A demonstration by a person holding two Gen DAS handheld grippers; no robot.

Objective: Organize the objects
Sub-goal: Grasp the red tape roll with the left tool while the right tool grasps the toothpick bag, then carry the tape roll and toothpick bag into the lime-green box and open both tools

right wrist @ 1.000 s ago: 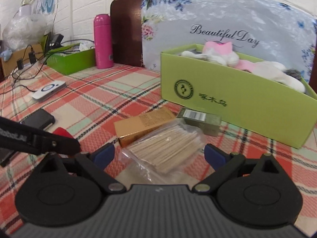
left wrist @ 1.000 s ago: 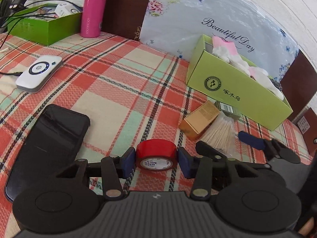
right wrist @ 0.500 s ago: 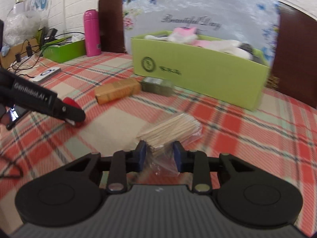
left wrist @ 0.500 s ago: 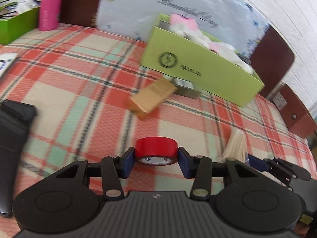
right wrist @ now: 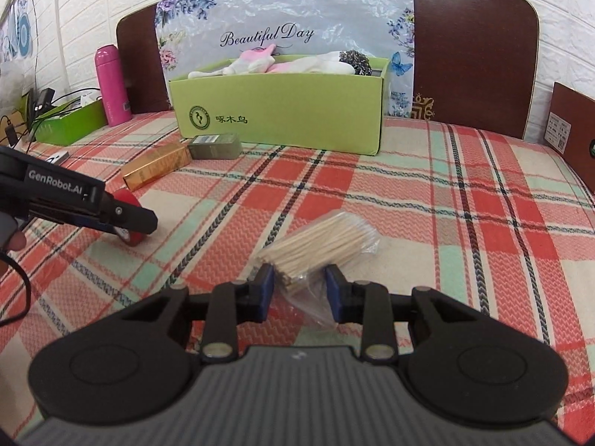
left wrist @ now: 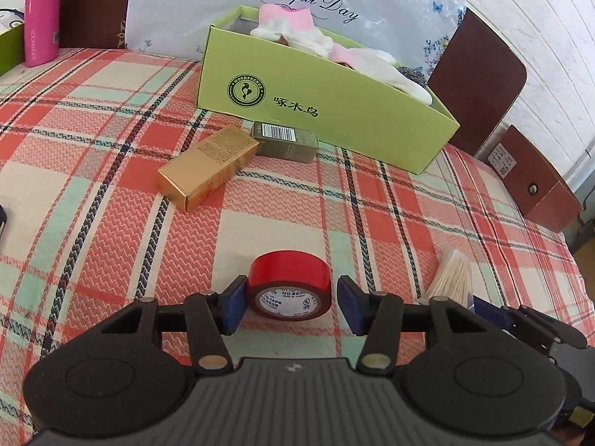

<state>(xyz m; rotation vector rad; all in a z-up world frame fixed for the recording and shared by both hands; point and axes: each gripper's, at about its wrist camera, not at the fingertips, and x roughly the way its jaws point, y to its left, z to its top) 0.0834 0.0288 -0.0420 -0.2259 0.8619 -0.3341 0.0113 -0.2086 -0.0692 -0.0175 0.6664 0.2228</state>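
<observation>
A red tape roll (left wrist: 290, 284) lies on the plaid cloth between the fingers of my left gripper (left wrist: 290, 306); the right pad stands a little off it, so the jaws are open. It also shows in the right wrist view (right wrist: 128, 206) behind the left gripper (right wrist: 122, 219). A clear bag of wooden sticks (right wrist: 319, 247) lies on the cloth between the fingers of my right gripper (right wrist: 299, 291), whose jaws stand slightly apart around the bag's end. The bag also shows in the left wrist view (left wrist: 452, 278).
A light green open box (left wrist: 319, 100) holding pink and white cloths stands at the back. A gold carton (left wrist: 208, 167) and an olive carton (left wrist: 284, 141) lie before it. A pink bottle (left wrist: 41, 11) and a darker green box (right wrist: 70, 120) stand far left.
Both grippers carried their objects right and set them on the cloth. The left jaws have opened off the tape roll. The right jaws, shut on the bag half a second ago, have widened.
</observation>
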